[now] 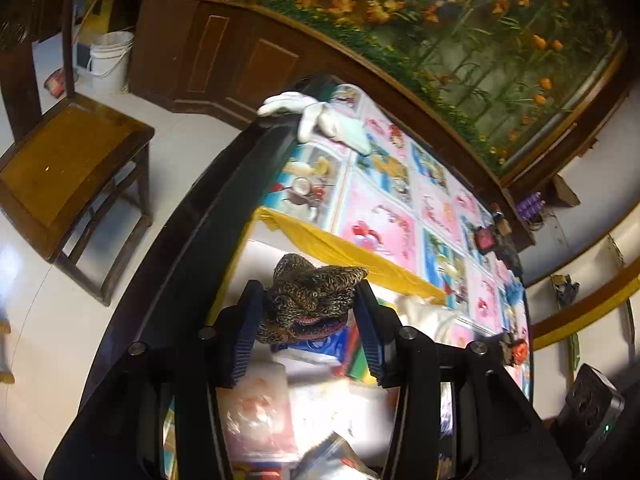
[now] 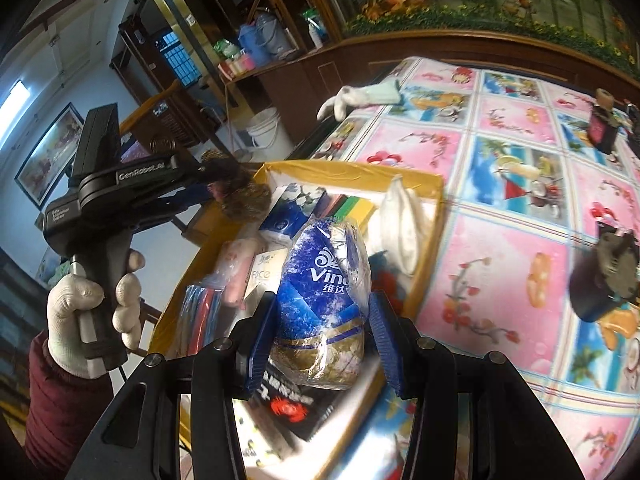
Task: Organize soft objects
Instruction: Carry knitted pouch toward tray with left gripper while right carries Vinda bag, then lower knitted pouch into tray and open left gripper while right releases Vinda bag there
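My left gripper [image 1: 308, 292] is shut on a brown knitted woolly item [image 1: 316, 288], held just above an open yellow cardboard box [image 1: 340, 246]. The right wrist view shows that same gripper [image 2: 212, 192] at the box's far left corner, with the knit [image 2: 240, 192] at its tips and a white-gloved hand [image 2: 80, 312] on its handle. My right gripper [image 2: 324, 300] is shut on a blue plastic-wrapped tissue pack [image 2: 324, 272] over the box [image 2: 352, 170]. Inside the box lie other tissue packs, a white cloth [image 2: 400, 224] and wrapped soft goods.
The box sits on a table with a colourful picture cloth [image 2: 500, 200]. A white glove [image 1: 320, 116] hangs over the table's far corner. Small dark items [image 2: 604, 280] lie on the cloth. A wooden chair [image 1: 60, 168] and white bucket [image 1: 110, 60] stand on the floor.
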A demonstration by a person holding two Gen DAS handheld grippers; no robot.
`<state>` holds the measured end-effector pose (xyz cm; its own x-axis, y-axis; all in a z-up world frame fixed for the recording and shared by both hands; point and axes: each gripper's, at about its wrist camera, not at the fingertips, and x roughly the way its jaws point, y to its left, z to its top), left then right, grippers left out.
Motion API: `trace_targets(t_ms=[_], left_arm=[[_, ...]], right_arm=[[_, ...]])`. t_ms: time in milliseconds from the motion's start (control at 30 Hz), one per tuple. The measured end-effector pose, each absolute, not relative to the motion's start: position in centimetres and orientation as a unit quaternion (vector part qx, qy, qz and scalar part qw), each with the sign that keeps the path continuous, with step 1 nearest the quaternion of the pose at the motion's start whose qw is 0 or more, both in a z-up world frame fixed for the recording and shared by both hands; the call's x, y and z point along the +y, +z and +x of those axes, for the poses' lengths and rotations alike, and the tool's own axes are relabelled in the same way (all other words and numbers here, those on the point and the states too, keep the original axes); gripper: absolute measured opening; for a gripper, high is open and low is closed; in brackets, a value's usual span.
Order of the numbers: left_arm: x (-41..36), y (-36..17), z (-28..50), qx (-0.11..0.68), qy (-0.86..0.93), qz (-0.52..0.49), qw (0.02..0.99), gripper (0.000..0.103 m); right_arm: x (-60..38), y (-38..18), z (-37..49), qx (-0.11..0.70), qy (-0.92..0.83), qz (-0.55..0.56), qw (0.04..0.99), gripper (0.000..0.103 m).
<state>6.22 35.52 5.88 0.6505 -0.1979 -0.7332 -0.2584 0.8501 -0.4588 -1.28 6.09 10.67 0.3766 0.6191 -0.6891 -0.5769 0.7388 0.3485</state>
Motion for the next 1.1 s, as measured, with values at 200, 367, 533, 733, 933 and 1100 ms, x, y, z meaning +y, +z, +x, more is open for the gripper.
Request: trace_targets(t_ms=[200,367,533,733,933,1100], left_arm=[[36.5,5.4,6.4,0.418,-0.001,-0.298,0.858,0.064],[35.9,6.7,5.2,0.408,-0.003,-0.293,0.864,0.064],[33.9,8.6,3.0,0.389,-0.001,-0.267,0.882,0.064],[29.4,11.8,-0.8,0.347,0.009,-0.203,0.916,0.064],[24.1,14.7,-4.4,0.287,0.006,-0.145,0.947,0.075],[20.5,16.1,-6.4,0.262,-0.009,-0.111,0.959,0.075]], right_arm=[[10.1,8.8,0.3,0.432,0.354,-0.001,0.829,0.055],[10.9,9.1,-0.9,0.407,0.353,-0.021,0.842,0.077],[9.6,9.9,-3.2,0.373,0.344,-0.042,0.861,0.08],[6.2,10.6,-5.8,0.34,0.332,-0.037,0.879,0.084],[2.4,10.5,-8.0,0.329,0.315,-0.024,0.89,0.084],[-1.4,10.6,-10.1,0.325,0.3,-0.004,0.897,0.087]])
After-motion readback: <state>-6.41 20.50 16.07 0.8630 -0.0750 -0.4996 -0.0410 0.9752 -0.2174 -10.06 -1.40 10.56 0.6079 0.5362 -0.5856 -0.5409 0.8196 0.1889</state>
